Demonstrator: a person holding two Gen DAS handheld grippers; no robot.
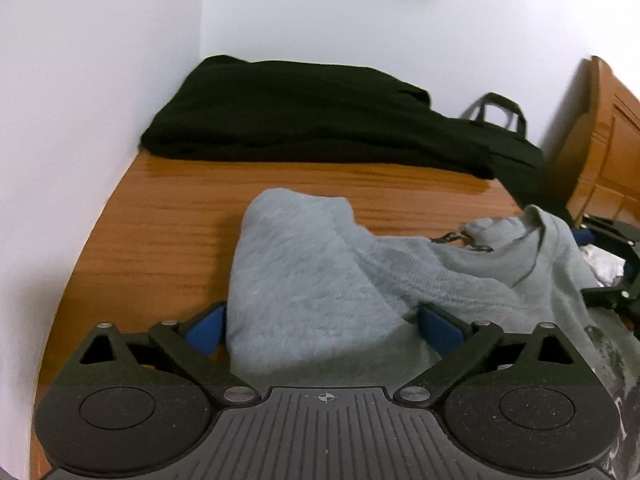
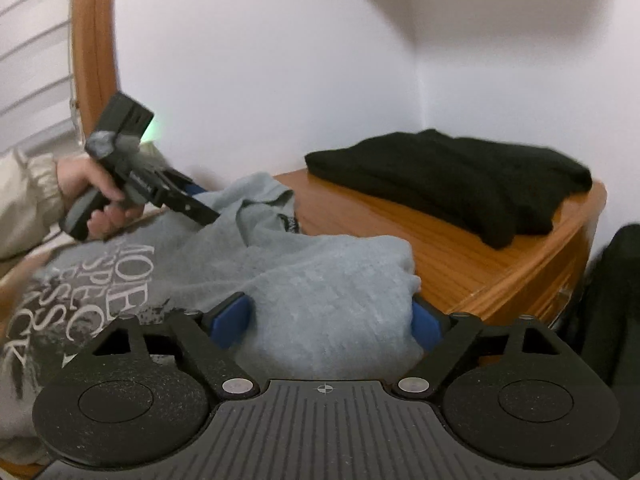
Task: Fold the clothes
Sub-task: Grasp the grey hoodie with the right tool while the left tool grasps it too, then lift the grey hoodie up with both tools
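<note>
Grey sweatshirt [image 1: 320,280] heaped at the surface's [image 1: 160,216] near edge, bunched between wide-spread pads of left tool [image 1: 320,328] and right tool [image 2: 326,322], probably for folding; true grip unclear; folded black garment [image 1: 304,112] parked behind.

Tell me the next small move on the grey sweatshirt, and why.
Probably close both sets of jaws on the cloth before carrying the fold further. The grey sweatshirt lies bunched on the wooden table, and a thick roll of it fills the wide gap of the left gripper and of the right gripper. Whether the pads already pinch is unclear.
</note>
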